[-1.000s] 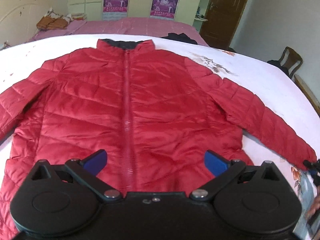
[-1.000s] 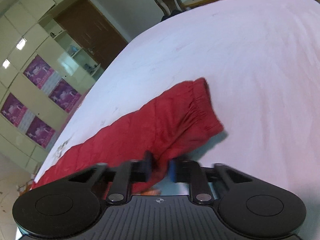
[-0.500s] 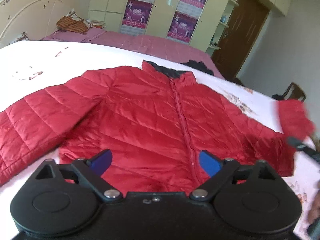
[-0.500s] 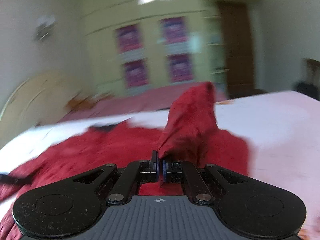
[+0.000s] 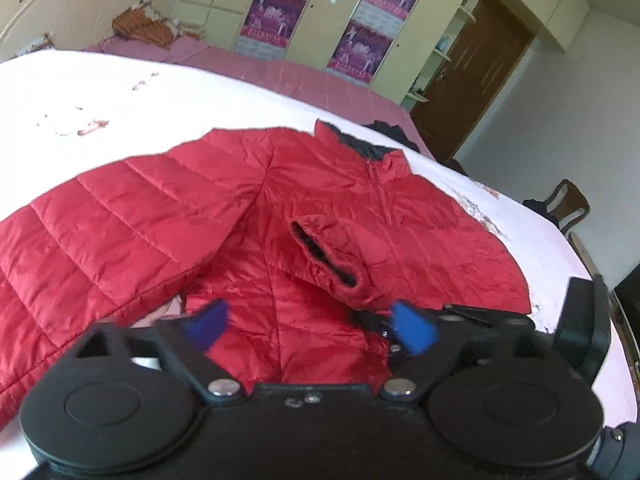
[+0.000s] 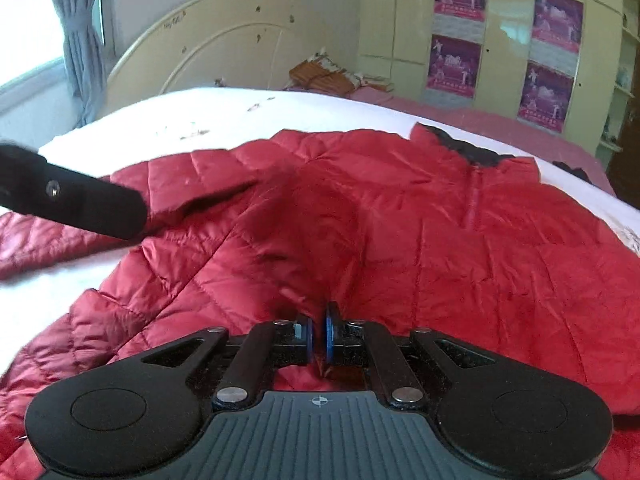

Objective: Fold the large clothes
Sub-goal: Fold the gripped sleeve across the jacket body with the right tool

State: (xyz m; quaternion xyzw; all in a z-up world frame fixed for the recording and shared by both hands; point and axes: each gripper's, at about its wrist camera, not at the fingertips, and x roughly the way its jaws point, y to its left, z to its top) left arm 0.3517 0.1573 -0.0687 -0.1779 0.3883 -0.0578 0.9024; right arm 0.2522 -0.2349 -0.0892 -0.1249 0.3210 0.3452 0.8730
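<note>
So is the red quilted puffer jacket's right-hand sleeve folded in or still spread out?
Folded in. The red quilted puffer jacket's sleeve lies across the chest, cuff opening showing; the right gripper is shut on its fabric.

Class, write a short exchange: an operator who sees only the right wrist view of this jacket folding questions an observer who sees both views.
Operator: Is the left gripper open?
Observer: Yes, its pads are wide apart over the jacket, holding nothing.
Operator: Where is the sleeve cuff?
Observer: It lies across the jacket's chest, with its opening showing.
Operator: Is there anything beyond the bed's far right side?
Observer: A wooden chair stands by the wall.
</note>
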